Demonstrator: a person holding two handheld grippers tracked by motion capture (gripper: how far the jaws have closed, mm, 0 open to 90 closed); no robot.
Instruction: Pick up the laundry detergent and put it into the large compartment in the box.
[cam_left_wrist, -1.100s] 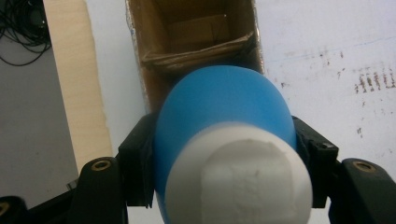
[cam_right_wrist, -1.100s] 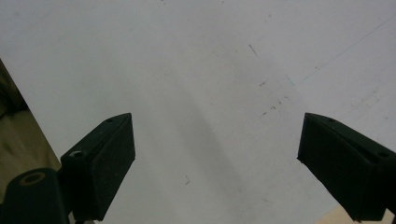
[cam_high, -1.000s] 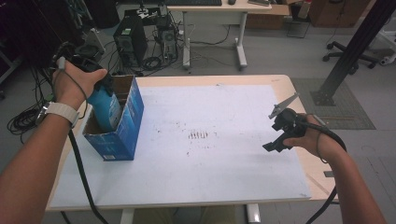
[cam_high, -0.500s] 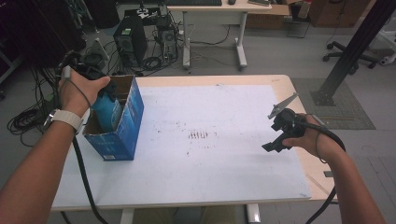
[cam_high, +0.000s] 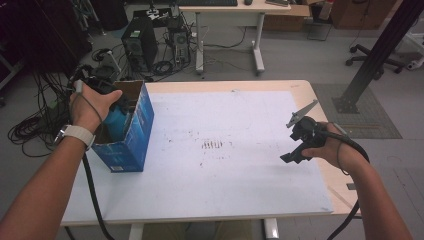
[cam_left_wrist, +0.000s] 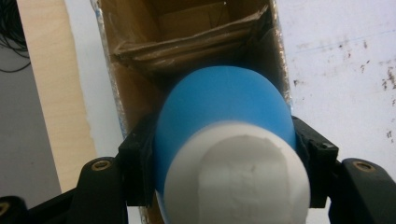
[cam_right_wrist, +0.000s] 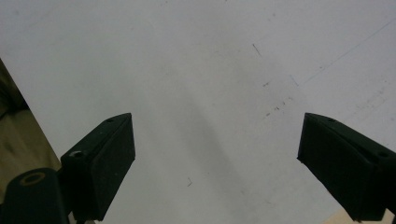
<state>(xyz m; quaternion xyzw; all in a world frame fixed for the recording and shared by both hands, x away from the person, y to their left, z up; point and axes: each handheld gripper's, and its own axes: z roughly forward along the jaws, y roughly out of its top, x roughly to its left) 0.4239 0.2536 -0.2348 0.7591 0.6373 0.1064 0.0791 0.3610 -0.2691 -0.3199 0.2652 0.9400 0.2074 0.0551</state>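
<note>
An open blue cardboard box (cam_high: 131, 137) stands at the left side of the white table (cam_high: 225, 200). My left gripper (cam_left_wrist: 224, 158) is shut on a blue bottle (cam_left_wrist: 224, 107) with a white cap (cam_left_wrist: 238, 182), its pads pressing on both sides. The bottle (cam_high: 116, 119) hangs partly inside the box's open top, and the brown inside of the box (cam_left_wrist: 187, 28) lies just beyond it. The hand hides most of the left gripper (cam_high: 109, 106) in the high view. My right gripper (cam_high: 295, 150) is held near the table's right edge, open and empty (cam_right_wrist: 215, 158) above the bare white surface.
Faint dark marks (cam_high: 215, 145) dot the middle of the table. Behind the table on the floor stand computer towers (cam_high: 142, 47), cables (cam_high: 30, 125) and another desk (cam_high: 230, 10). A black post (cam_high: 375, 55) rises at the right.
My left hand has sunk, and the blue bottle has gone lower into the box. The right hand has kept still.
</note>
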